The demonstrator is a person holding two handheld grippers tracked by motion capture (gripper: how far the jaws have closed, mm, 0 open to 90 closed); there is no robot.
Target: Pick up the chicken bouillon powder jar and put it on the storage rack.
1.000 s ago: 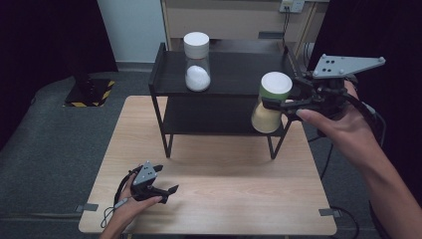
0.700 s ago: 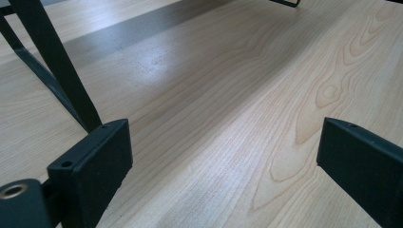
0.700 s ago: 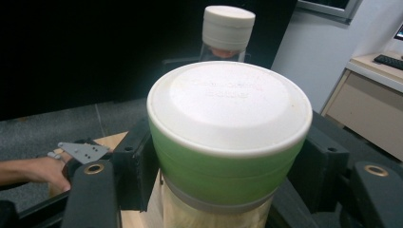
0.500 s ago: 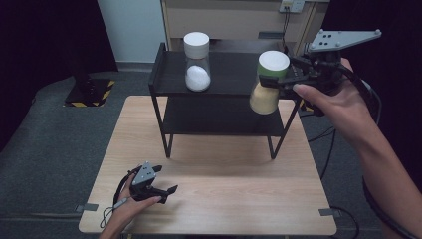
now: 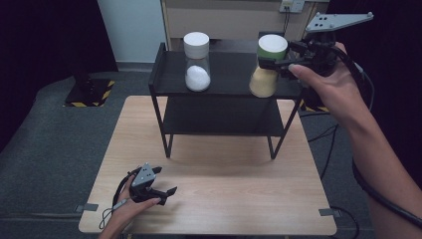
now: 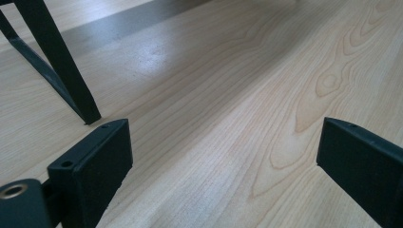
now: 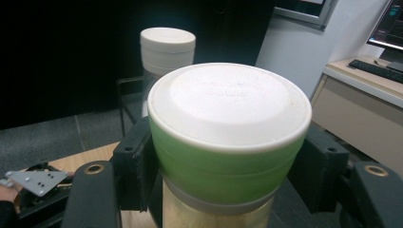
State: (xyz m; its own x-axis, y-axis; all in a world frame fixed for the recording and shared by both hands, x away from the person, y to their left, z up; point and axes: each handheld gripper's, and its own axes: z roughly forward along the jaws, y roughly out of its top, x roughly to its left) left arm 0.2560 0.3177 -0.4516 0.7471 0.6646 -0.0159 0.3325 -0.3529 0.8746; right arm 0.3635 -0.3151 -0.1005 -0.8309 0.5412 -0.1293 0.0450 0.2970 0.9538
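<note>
at the upper right of the high view, the right tool (image 5: 276, 63) is clamped on the neck of a green-lidded jar (image 5: 267, 67) of tan powder, held at the right end of the top level of a black shelf (image 5: 228, 69); whether the jar's base touches the shelf cannot be told. in the right tool view, the jaws press both sides of the jar (image 7: 229, 137) just under its white-topped lid. a white-lidded jar (image 5: 196, 62) of white powder stands on the same level, toward the left and well apart. at the lower left, the left tool (image 5: 158, 191) rests on the wooden tabletop (image 5: 239, 194) in a hand, its jaws spread with nothing between them, near a shelf leg (image 6: 62, 71).
</note>
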